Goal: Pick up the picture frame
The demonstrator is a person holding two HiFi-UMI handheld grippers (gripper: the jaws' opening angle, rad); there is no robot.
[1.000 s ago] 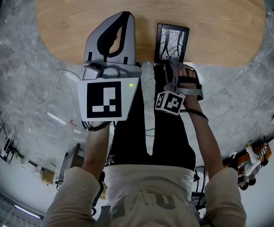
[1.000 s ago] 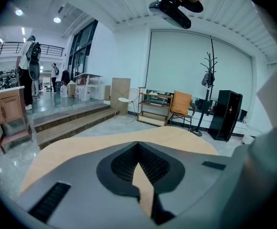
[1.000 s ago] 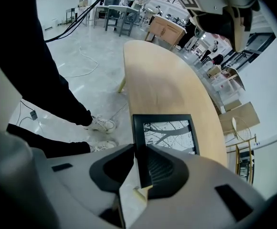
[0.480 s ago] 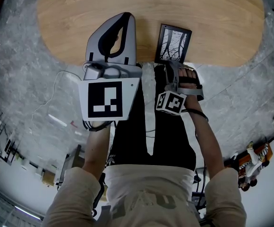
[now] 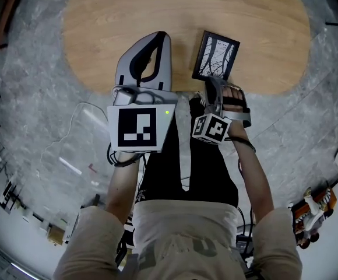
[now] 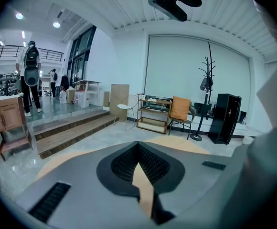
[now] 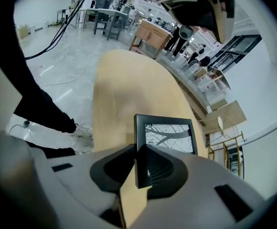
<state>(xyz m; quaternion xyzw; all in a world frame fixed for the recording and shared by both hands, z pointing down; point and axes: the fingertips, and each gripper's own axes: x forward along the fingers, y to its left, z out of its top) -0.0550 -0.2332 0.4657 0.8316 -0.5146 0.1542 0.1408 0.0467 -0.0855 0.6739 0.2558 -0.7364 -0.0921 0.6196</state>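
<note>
My left tool (image 6: 139, 149) is clenched on nothing. My right tool (image 7: 139, 162) grasps the near rim of the thin black rectangular picture frame (image 7: 170, 136). The frame is probably light, stiff and fragile, so I hold the rim, never the pane. It juts above the oval light-wood worktop (image 5: 128, 16).

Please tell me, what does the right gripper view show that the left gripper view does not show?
Only the right gripper view shows the picture frame, with its edge clamped in the right tool, and a white cable on the floor.

Only the left gripper view shows the left tool, its jaws together with nothing between them. Beyond it are wooden steps, a chair with an orange cushion and a coat stand.

Both views show the wooden table and the floor around it.
</note>
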